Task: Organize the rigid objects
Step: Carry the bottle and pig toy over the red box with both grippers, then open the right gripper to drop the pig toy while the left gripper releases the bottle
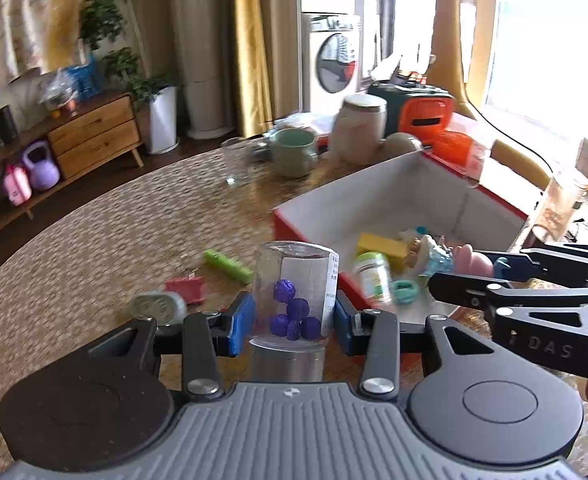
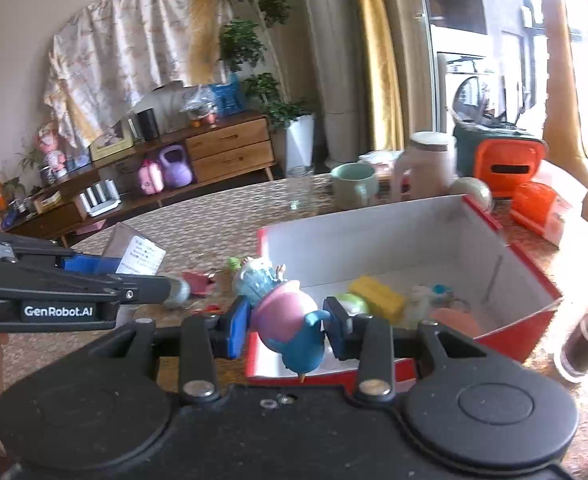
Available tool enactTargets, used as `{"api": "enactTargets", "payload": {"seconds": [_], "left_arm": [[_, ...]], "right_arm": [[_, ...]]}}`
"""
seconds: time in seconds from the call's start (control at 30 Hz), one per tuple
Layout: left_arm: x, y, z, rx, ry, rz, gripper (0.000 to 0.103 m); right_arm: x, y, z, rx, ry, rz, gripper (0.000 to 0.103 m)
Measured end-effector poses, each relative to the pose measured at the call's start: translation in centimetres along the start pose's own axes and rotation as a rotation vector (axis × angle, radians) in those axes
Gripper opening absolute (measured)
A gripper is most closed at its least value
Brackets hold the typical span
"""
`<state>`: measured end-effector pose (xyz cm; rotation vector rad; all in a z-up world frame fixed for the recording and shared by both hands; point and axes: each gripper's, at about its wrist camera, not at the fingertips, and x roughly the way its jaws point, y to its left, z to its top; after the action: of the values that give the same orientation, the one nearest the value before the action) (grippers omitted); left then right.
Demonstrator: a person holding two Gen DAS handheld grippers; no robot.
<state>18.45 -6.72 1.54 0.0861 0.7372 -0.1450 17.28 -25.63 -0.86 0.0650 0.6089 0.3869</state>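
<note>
The left gripper [image 1: 292, 322] is clamping a clear plastic jar [image 1: 294, 288] between its blue pads [image 1: 240, 322], the jar standing upside down with its silver lid [image 1: 288, 362] at six o'clock and five purple balls [image 1: 292, 316] lying inside it. The right gripper [image 2: 288, 330] is pinching a pig figurine [image 2: 288, 320] in pink and blue, tilted head-down over the near left corner of the red box [image 2: 534, 272]. Inside that white-lined box a yellow block [image 2: 378, 298] is lying at about two o'clock from the figurine, with a small bottle [image 1: 372, 276] and a teal ring [image 1: 404, 290] beside it in the left wrist view. On the woven table [image 1: 134, 216], at ten o'clock from the jar, a green stick [image 1: 228, 266], a red piece [image 1: 186, 288] and a round tin [image 1: 158, 306] are lying near one another. A green mug [image 1: 294, 152] is standing at twelve o'clock, well apart from the box's far wall.
</note>
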Motion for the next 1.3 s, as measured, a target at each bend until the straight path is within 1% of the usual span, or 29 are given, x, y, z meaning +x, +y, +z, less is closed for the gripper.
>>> {"api": "enactTargets", "payload": {"seconds": [0.33,0.57,0.67,0.77,0.93,1.13,1.3], "left_arm": [[2.8,-5.5,2.7,0.068,-0.002,-0.065,0.042],[5.7,-7.9,4.5,0.094,0.014,-0.087,0.042],[7.2,-8.5,5.2,0.097,0.023,-0.093,0.042],[9.2,-8.8,5.5,0.08,0.06,-0.106,0.042],[12.0,-9.5,5.2,0.076,0.111,-0.109,0.042],[14.5,-10.3,4.9,0.091,0.15,-0.111,0.04],[16.5,-10.5,4.7,0.093,0.188,-0.118,0.04]], "right_arm": [[-0.2,-5.6,-0.1,0.029,0.002,-0.094,0.038],[0.9,-8.7,-0.3,0.041,0.028,-0.141,0.038],[2.1,-9.5,-0.1,0.04,0.045,-0.154,0.038],[3.5,-10.5,0.4,0.035,0.061,-0.165,0.038],[6.2,-11.9,1.3,0.037,0.098,-0.168,0.038],[9.4,-12.5,2.5,0.021,0.146,-0.165,0.038],[12.0,-13.0,3.3,0.017,0.204,-0.162,0.038]]}}
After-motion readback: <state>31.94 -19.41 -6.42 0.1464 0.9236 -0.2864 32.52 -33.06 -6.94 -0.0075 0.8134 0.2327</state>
